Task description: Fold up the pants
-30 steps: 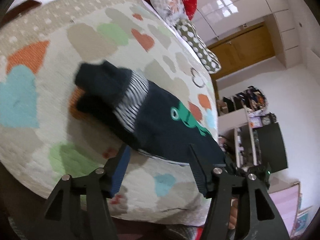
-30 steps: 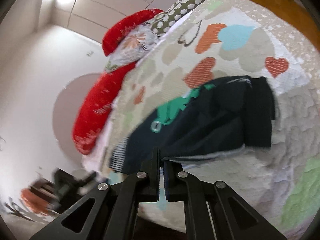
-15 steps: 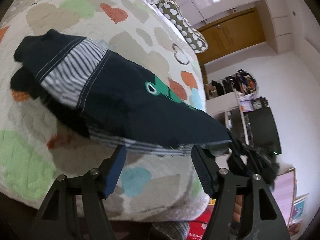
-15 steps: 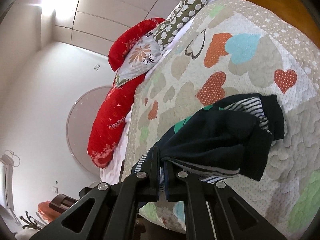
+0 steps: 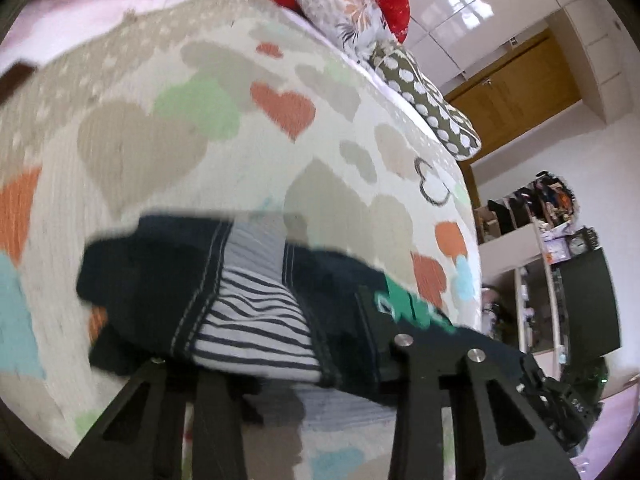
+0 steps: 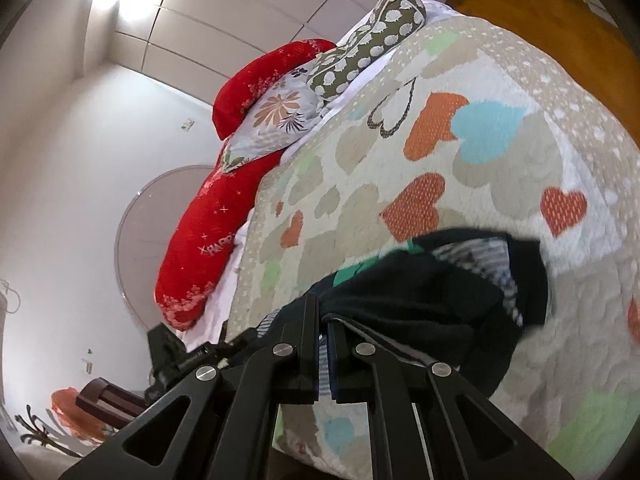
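Observation:
Small dark navy pants (image 5: 152, 280) with a grey-and-white striped band and a green patch lie bunched on the heart-patterned quilt (image 5: 180, 120). My left gripper (image 5: 280, 368) is open, its jaws wide apart, with the pants' near edge lying between and over them. My right gripper (image 6: 325, 344) is shut on the pants (image 6: 420, 304), pinching an edge; the cloth hangs from it toward the quilt (image 6: 460, 160).
Red, floral and spotted pillows (image 6: 280, 112) line the far end of the bed. A wooden wardrobe (image 5: 516, 92) and cluttered shelves with a dark screen (image 5: 560, 264) stand beyond the bed's right side. The bed's near edge is just below both grippers.
My left gripper has moved in onto the pants; their edge now lies over its open jaws. My right gripper stays shut on the pants and has bunched them closer.

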